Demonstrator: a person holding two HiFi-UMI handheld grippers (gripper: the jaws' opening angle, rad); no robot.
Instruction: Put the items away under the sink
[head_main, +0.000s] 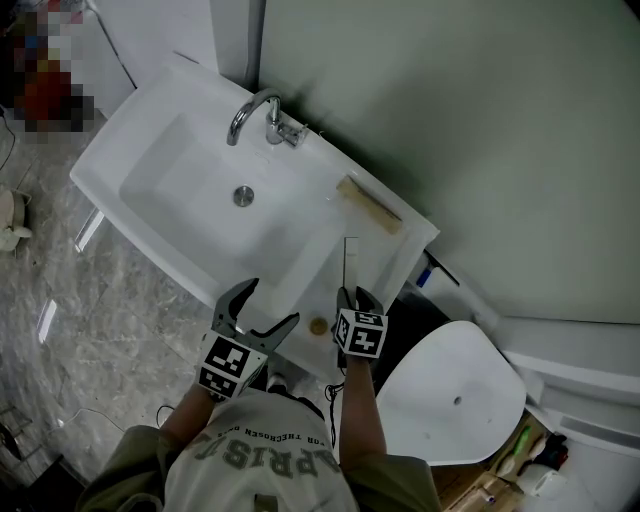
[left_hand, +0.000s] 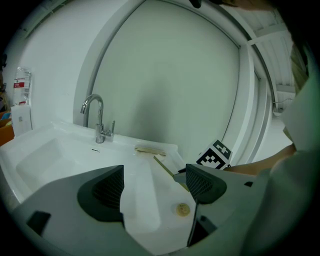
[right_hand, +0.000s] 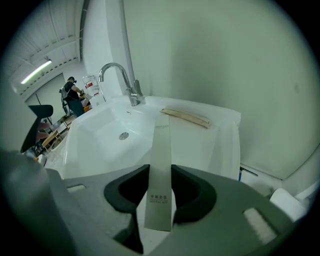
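Pale flat packet (right_hand: 161, 150) | clamped in right gripper (right_hand: 160, 186) | above sink (right_hand: 222, 142) rim

Print on the long flat white paper packet (right_hand: 159, 150) clamped in my right gripper (right_hand: 160, 186) is too small to read. The small round tan object (left_hand: 183, 209) on the rim of the white ceramic sink (head_main: 150, 130) cannot be identified. The basin hides everything beneath it.

No legible text; tiny unreadable print on the packet (right_hand: 160, 170)
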